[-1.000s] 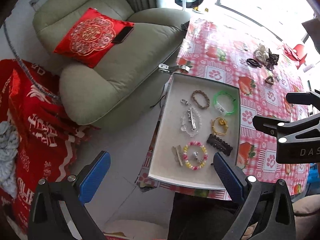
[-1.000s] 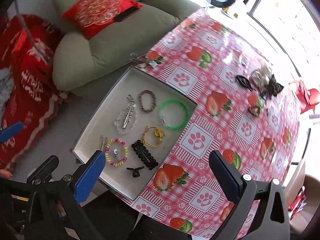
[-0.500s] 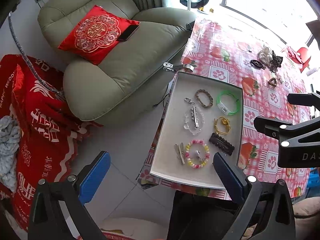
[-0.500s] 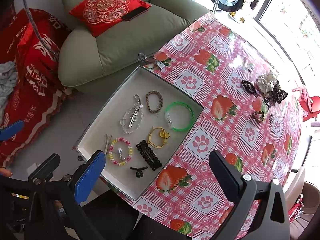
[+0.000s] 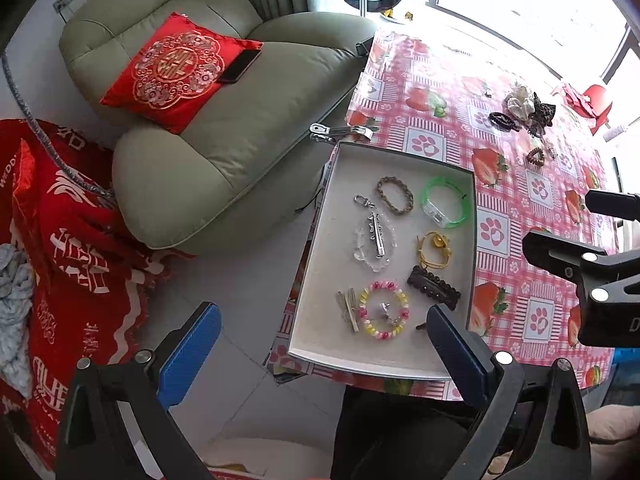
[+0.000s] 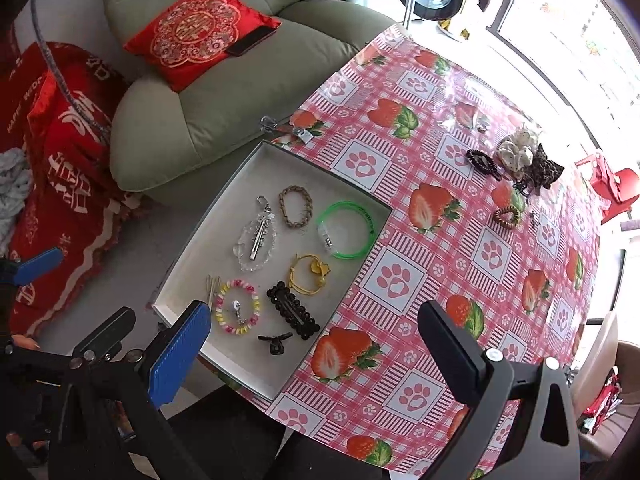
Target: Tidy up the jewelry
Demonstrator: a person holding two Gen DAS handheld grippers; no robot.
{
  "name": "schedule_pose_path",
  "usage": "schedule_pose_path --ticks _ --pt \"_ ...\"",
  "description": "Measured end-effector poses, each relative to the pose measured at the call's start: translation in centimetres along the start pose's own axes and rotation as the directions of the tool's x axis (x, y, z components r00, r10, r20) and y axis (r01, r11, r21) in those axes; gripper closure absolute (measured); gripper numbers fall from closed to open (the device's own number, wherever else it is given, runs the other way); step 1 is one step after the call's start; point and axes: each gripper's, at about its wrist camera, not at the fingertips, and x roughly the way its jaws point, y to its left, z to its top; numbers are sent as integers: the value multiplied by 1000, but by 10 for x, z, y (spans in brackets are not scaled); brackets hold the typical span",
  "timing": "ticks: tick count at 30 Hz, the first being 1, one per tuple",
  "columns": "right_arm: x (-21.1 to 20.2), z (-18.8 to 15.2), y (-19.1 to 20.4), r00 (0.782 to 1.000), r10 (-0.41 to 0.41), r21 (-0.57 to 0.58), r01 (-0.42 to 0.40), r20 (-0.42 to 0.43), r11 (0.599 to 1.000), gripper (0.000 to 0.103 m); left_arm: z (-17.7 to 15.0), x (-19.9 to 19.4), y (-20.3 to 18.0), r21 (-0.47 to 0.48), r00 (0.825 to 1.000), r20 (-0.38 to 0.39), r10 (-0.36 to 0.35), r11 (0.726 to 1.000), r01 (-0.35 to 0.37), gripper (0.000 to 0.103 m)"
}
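A white tray [image 6: 240, 172] sits at the table's near left edge and also shows in the left wrist view [image 5: 400, 366]. In it lie a green bangle [image 6: 347, 230], a brown braided bracelet [image 6: 296, 205], a clear bead bracelet with a silver clip [image 6: 258, 240], a yellow cord bracelet [image 6: 309, 274], a dark hair clip [image 6: 292, 310], a pink-yellow bead bracelet [image 6: 237, 306] and a small black claw clip [image 6: 275, 342]. More pieces lie loose far right: scrunchies [image 6: 524, 158], a dark bracelet [image 6: 482, 162] and a brown bracelet [image 6: 506, 216]. Both grippers, left [image 5: 320, 340] and right [image 6: 316, 336], hover open and empty above the tray's near end.
The table wears a red strawberry-and-paw cloth [image 6: 420, 184]. A metal clip [image 6: 280, 126] holds the cloth at the table's left edge. A green armchair [image 5: 240, 112] with a red cushion [image 5: 176, 68] stands left of the table. Red fabric [image 5: 60, 240] lies on the floor.
Both cameras have pulled back and up a little, so the tray and table look smaller and lower. The jewelry has not moved. Both grippers stay open.
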Motion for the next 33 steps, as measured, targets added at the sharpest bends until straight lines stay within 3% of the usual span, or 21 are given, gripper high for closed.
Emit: schedule_pose_path --ticks 14,33 --pt "-3 -9 -20 999 -32 95 30 19 995 0 9 10 -7 54 1000 -8 -7 999 7 0" --pt "-7 -19 -19 999 -37 118 34 27 992 0 7 13 -11 78 1000 -11 -5 997 6 0"
